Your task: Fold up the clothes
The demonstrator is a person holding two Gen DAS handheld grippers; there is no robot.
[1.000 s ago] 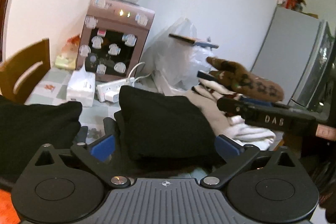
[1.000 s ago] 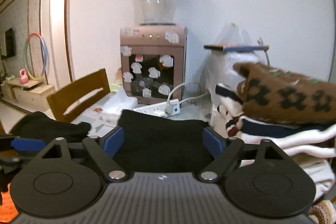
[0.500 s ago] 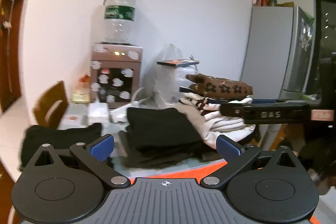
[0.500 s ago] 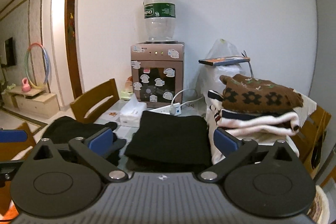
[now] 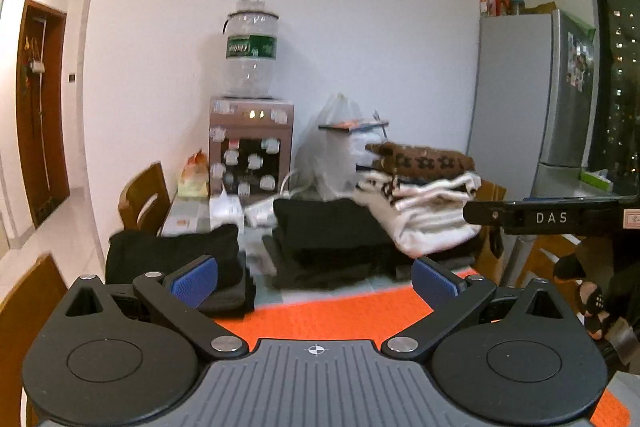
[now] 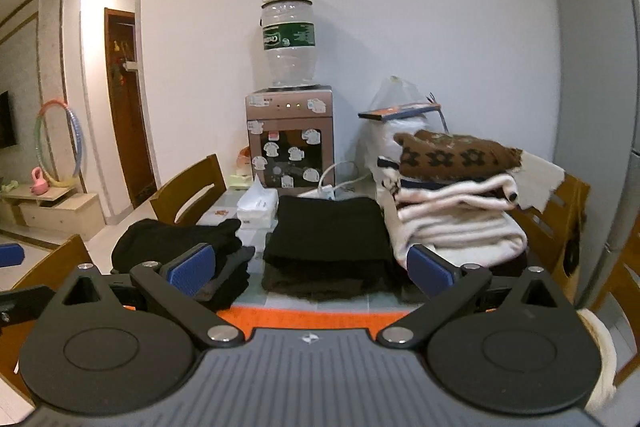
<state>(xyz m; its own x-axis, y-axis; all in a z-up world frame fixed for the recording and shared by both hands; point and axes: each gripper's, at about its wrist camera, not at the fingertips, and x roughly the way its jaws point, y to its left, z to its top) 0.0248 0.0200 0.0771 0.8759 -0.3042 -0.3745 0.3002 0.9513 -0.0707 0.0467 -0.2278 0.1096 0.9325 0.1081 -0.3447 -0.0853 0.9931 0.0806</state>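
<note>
Both of my hand-held grippers stand wide with nothing between the pads, the left hand-held gripper (image 5: pixel 314 279) and the right hand-held gripper (image 6: pixel 310 269) hovering over the orange mat (image 5: pixel 332 315) at the near edge of the tabletop. The right one's jaws have just been opening, empty. The folded black garment (image 6: pixel 328 227) lies stacked beyond the mat between the black pile (image 6: pixel 176 243) and the cream stack (image 6: pixel 456 219), so I judge the next piece should be drawn onto the mat and spread flat before I pinch its corners.

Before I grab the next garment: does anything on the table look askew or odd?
The cream and brown stack at right leans, its layers overhanging unevenly. The middle folded black pile looks squared; the left black pile is lumpier. Nothing is spilled.
</note>
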